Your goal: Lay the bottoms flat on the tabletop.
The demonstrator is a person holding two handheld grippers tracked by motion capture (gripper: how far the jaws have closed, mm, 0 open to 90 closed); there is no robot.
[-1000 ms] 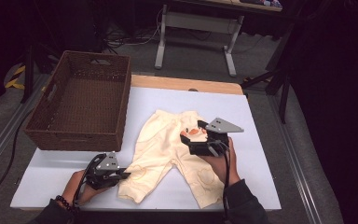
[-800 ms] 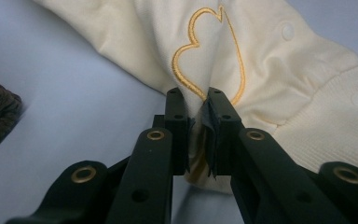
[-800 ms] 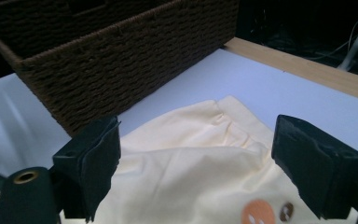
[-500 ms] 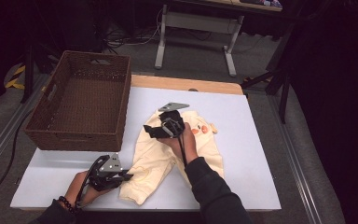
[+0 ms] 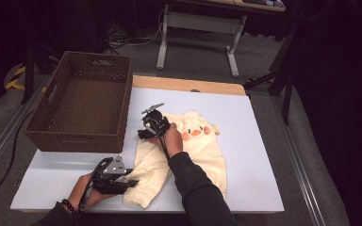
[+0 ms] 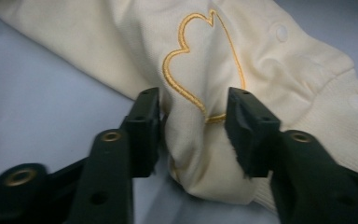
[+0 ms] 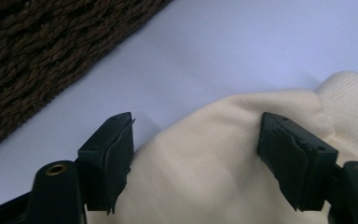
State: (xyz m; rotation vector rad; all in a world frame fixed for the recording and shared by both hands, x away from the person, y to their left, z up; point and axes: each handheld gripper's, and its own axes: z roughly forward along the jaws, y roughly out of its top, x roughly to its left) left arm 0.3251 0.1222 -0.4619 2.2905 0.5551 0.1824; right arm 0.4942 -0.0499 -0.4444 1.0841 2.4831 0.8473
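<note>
Garment: cream baby pants (image 5: 188, 150), soft knit w/ ribbed cuffs, lying flat on the white table (image 5: 254, 122), just right of the wicker basket (image 5: 82, 108). Orange duck-face print on the seat; in the left gripper view I see a yellow embroidered outline (image 6: 200, 70) and small snap studs along the leg seam.

Left gripper (image 5: 127, 183): at the near leg's cuff end, low on the table. Jaws have just been opening; they now stand apart w/ a bunched fold of fabric between them. Left pad looks to brush the fold, right pad clear, no pinch.

Right gripper (image 5: 143, 132): at the waist's left corner, between pants and basket. Jaws have been closing a little but are apart, straddling the fabric edge, pads not pressing.

Basket: dark brown woven, rectangular, cut-out handles; its weave shows blurred in the right gripper view.

Hidden: my right forearm and sleeve (image 5: 193, 188) cover the pants' middle. Far side: wood table edge, white desk legs (image 5: 195, 33), dark floor, hard to make out.
</note>
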